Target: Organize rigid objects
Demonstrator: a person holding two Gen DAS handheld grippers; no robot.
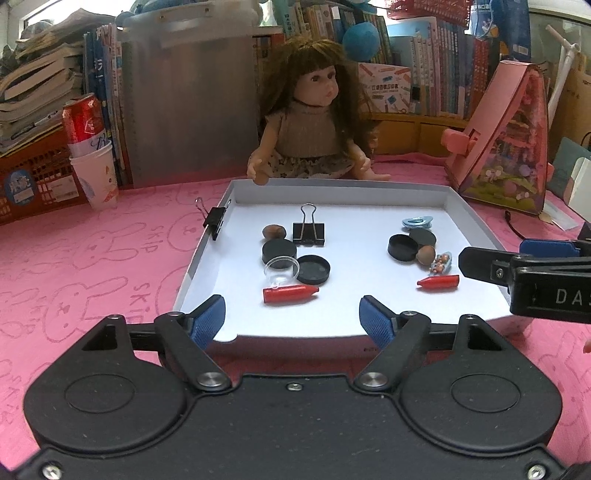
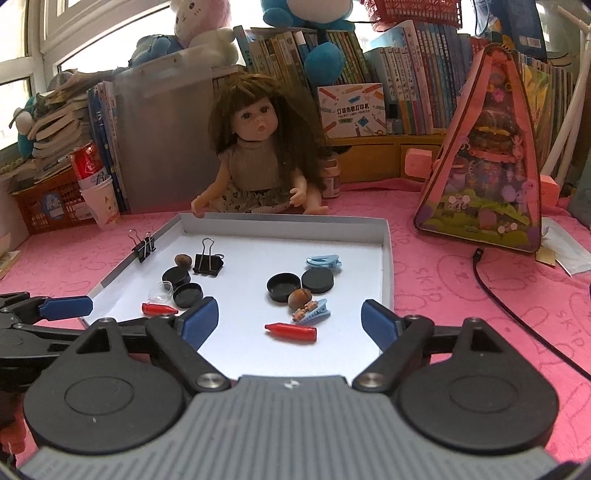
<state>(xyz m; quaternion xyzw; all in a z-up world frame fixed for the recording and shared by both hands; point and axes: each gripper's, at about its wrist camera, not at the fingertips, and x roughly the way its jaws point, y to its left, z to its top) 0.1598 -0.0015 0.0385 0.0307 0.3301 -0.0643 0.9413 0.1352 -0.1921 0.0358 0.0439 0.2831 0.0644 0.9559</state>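
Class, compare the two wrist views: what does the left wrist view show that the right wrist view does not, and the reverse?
Only the left wrist view: nothing distinct stands out. Only the right wrist view: a pink-and-white plush rabbit atop the grey bin, and a small jar beside the doll. Both: the white tray, two red crayon-like pieces, black lids, binder clips, the doll, a red can.

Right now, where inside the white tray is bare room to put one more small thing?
The tray is bare in the middle strip between the left red crayon and the right red crayon, and along the far wall. Both clusters are crowded, around the binder clip and the nut.
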